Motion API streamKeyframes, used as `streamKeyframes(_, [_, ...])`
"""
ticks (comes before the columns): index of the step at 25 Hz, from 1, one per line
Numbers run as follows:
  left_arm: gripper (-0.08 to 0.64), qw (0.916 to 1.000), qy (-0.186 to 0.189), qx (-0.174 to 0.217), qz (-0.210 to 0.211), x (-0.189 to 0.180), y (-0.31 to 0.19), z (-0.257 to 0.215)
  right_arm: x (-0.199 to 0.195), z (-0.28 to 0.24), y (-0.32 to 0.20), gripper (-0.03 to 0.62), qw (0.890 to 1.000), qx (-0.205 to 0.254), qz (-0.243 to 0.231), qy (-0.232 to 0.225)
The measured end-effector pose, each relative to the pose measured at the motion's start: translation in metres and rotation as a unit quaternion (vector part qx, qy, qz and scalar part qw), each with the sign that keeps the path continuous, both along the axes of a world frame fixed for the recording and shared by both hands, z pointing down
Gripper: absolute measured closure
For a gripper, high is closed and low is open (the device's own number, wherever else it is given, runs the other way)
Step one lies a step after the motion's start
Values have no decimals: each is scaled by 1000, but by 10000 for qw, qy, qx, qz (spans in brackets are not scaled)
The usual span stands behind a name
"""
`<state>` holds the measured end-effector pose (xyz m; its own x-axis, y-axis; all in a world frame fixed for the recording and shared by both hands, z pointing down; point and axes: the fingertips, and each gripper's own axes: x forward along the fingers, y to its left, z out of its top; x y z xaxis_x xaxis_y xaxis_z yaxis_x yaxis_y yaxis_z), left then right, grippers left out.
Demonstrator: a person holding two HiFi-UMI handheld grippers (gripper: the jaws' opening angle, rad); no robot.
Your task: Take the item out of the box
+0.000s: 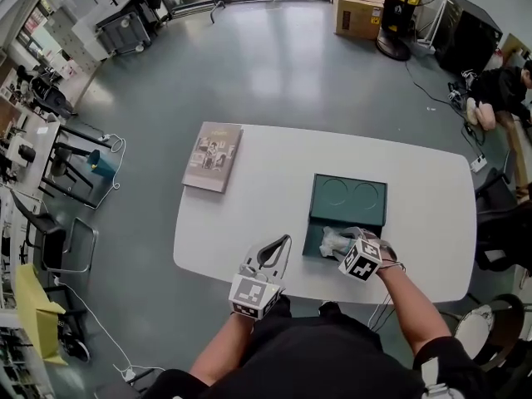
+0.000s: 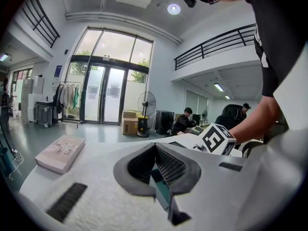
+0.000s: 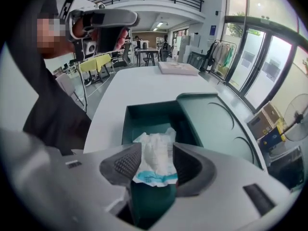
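Note:
A dark green box (image 1: 314, 241) stands open near the table's front edge, its lid (image 1: 349, 196) lying flat behind it. Inside lies a white crinkled plastic packet (image 1: 335, 240) with blue print. My right gripper (image 1: 345, 245) points steeply down into the box. In the right gripper view the packet (image 3: 155, 153) sits between the two pads of my right gripper (image 3: 155, 149), which stands open around it above the box's tray (image 3: 144, 115). My left gripper (image 1: 285, 239) hovers just left of the box, shut and empty; its tips (image 2: 154, 147) meet.
A book (image 1: 214, 156) lies at the far left corner of the white table (image 1: 266, 198). Chairs (image 1: 499, 223) stand to the right. A fan and cardboard boxes (image 1: 359, 11) are across the grey floor, and a person sits at the far right.

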<state>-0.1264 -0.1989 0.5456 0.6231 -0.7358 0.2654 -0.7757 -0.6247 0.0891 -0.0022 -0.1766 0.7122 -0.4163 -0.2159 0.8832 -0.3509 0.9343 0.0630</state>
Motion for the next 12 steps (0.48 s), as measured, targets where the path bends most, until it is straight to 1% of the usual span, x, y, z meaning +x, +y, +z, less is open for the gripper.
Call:
streamKeyframes(4, [546, 9999, 13, -61, -104, -7, 0, 1, 3, 18, 1, 367, 9994, -151, -162, 274])
streamKeyframes(8, [546, 9999, 38, -55, -128, -9, 0, 8, 0, 29, 1, 347, 9985, -271, -291, 386])
streamKeyframes(12, [547, 9998, 45, -93, -169, -11, -2, 10, -3, 40, -2, 341, 9973, -200, -444, 550])
